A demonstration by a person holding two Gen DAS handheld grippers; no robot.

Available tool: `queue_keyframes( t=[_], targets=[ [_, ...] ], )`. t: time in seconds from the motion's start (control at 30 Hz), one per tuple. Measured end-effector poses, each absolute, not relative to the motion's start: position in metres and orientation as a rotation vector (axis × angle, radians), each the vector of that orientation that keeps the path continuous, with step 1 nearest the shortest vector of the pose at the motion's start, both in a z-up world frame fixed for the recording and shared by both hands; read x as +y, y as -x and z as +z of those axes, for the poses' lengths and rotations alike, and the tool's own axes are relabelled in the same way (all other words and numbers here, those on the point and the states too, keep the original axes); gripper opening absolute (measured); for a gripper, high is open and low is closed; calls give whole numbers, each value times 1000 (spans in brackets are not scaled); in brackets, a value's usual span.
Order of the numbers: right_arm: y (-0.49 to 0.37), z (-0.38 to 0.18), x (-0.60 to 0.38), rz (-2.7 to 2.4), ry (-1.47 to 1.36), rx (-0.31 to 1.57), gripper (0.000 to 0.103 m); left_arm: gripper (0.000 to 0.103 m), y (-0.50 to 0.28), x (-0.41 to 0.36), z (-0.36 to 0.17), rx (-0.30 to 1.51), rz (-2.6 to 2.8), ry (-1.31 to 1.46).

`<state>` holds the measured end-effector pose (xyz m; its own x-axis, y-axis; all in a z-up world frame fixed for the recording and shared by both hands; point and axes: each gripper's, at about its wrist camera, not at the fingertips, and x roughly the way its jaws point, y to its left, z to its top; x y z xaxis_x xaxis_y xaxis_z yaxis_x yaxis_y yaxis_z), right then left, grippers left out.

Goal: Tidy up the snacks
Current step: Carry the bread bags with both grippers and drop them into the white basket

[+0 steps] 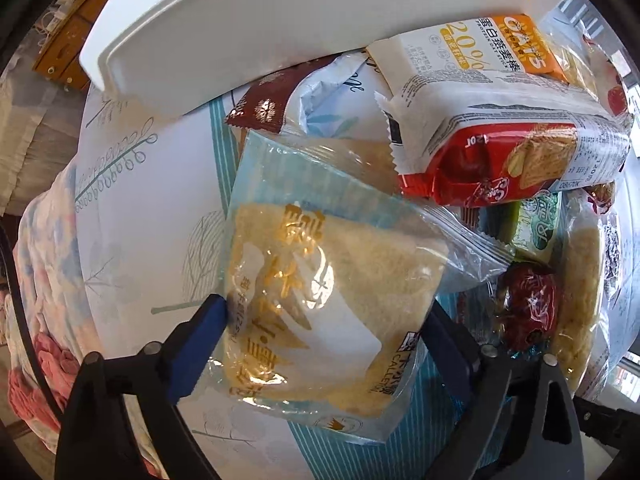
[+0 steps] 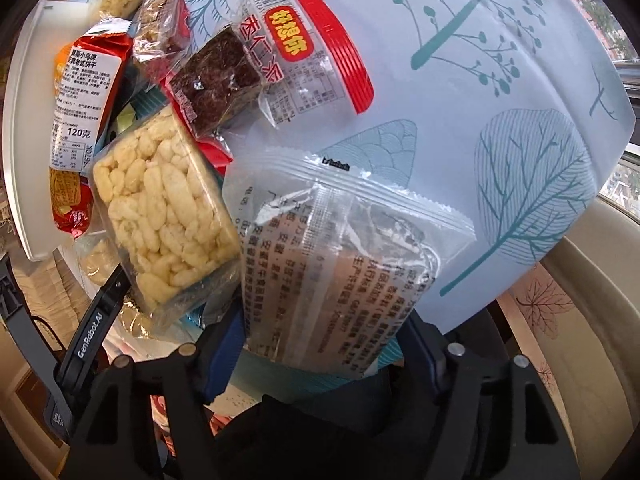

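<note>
Left wrist view: left gripper (image 1: 326,316) points down at a clear cake packet (image 1: 320,280) with gold print, lying on the table (image 1: 152,208).
Left jaws: one blue finger (image 1: 200,344) touches the packet's left edge, the other sits at its right edge, half hidden under the wrapper; whether they really pinch it cannot be told.
Snack pile, left view: beyond the packet, a red biscuit pack (image 1: 512,164) lies across a white-and-orange oat bar pack (image 1: 460,52); a brown-and-white wrapper (image 1: 288,104) pokes out beneath.
Off to the right, left view: a red-wrapped sweet (image 1: 528,300) beside a pale rice cake (image 1: 580,288).
Tray: white tray (image 1: 240,24) at the top of the left view, its edge just beside the pile.
Right wrist view: right gripper (image 2: 324,344) tilts down over a clear packet with printed text (image 2: 340,264), which lies on the leaf-patterned table.
Right jaws: spread to either side of that packet's near end; the wrapper covers the tips, so a firm grip cannot be confirmed.
Snack pile, right view: a puffed rice bar (image 2: 160,208) just left of the packet, leaning on the heap; a dark brown bar (image 2: 216,84) above it; a red-trimmed wrapper (image 2: 316,44) touching the dark bar.
Far left, right view: the red biscuit pack rests against the white tray.
</note>
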<state>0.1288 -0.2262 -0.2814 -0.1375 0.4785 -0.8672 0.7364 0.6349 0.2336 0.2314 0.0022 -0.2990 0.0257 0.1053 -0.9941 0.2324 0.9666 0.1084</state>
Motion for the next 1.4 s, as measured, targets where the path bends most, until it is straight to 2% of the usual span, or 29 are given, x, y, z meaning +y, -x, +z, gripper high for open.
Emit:
queue_keyframes(
  t=[0.1,0.27,0.47,0.7,1.0,1.4],
  targets=[
    [-117,-277,-222,-284,-989,1776,72,89,-224,6,-299,1561,-86,-255],
    [-112,-263,-229,-263,-972,1739,72,77,-209,13,-293,1572,-54,-249],
    [-103,-242,-240,-223,-925,1681,72,70,-189,18,-289,1577,-25,-226],
    [-102,-212,-248,-159,-845,1623,72,67,-160,29,-271,1581,20,-169],
    [-130,-176,-236,-53,-745,1516,72,67,-146,37,-197,1482,35,-80],
    [-206,-105,-219,51,-616,1308,72,68,-191,45,-83,1318,-1,-38]
  ],
)
